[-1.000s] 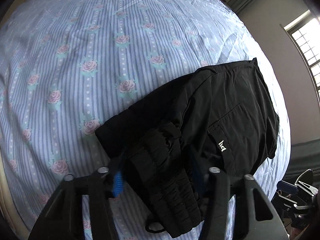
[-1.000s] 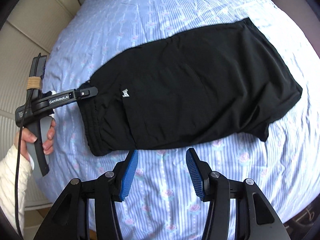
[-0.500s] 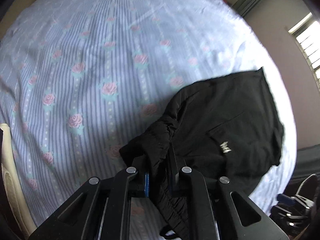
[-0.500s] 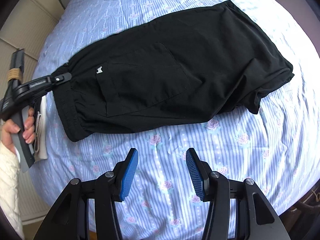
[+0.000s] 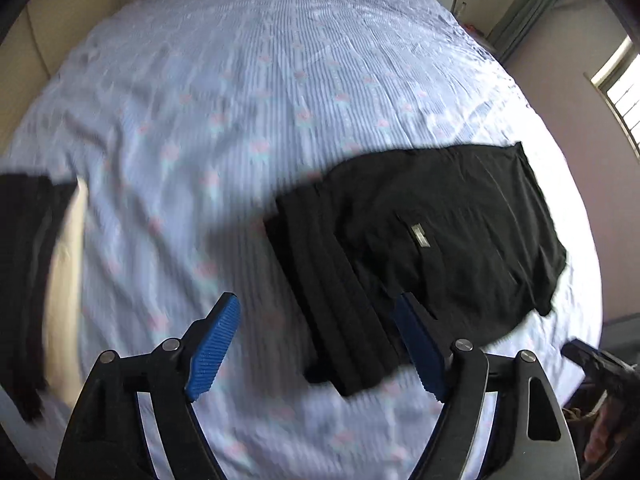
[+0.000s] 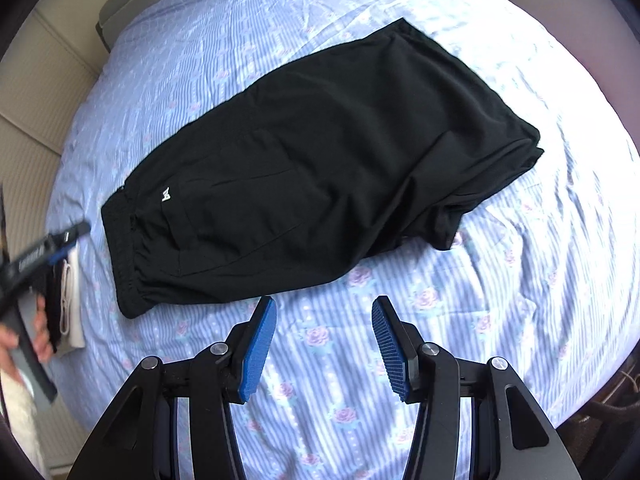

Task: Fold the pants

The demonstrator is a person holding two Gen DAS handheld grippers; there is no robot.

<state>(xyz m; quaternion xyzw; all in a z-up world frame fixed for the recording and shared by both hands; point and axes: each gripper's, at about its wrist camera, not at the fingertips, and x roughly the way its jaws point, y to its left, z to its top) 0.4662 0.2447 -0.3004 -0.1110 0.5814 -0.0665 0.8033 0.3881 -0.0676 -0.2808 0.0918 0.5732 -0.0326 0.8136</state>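
pants: folded, flat on bed | left gripper: just opening, clear of waistband | right gripper: apart, empty

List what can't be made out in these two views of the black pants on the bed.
- Left wrist view: motion blur smears the pants; their pocket label is unreadable.
- Left wrist view: the dark and cream things at the left edge are blurred and cut off.
- Right wrist view: the left tool is blurred at the frame edge.
- Right wrist view: the pants' lower layers lie hidden beneath the top layer.
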